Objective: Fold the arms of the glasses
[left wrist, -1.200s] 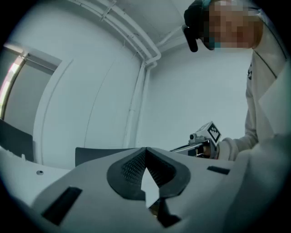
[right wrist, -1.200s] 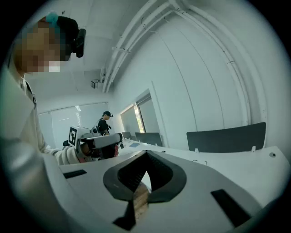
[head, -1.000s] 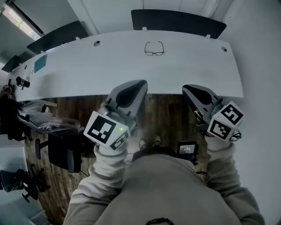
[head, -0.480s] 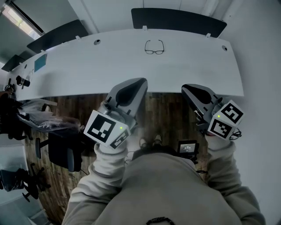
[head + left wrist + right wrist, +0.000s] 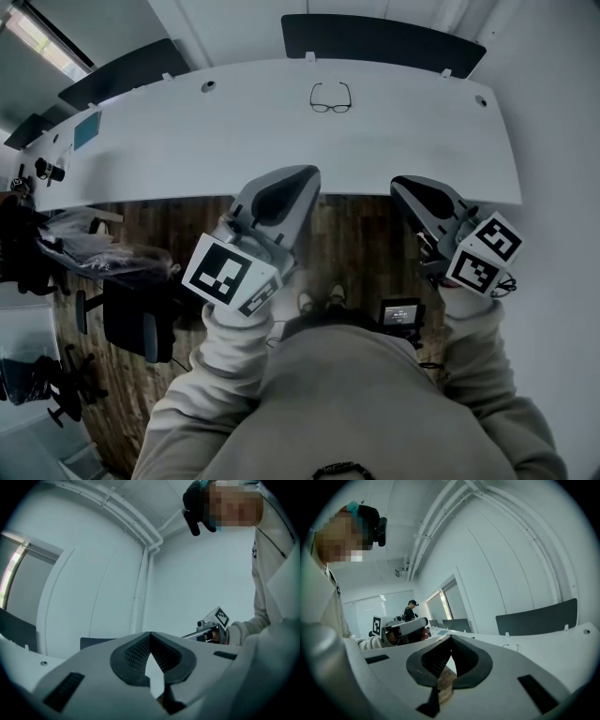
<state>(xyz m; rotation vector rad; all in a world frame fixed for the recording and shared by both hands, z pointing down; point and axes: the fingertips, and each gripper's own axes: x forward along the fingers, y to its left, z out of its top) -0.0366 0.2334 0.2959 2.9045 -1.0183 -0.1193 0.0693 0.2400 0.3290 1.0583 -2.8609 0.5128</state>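
The glasses (image 5: 330,97) stand near the far edge of the white table (image 5: 187,141), about midway along it. Their arms look unfolded and point away from the person, with the lenses facing the near edge. Both tools hang short of the near edge, over the wooden floor (image 5: 347,244). The left gripper (image 5: 302,176) and the right gripper (image 5: 401,186) each have their fingers pressed together on nothing. This looks like a waiting pose ahead of the reach, and no folding has begun. Against the earlier frames nothing has really changed: the glasses sit in the same spot and both grippers are where they were, fingers together as before.
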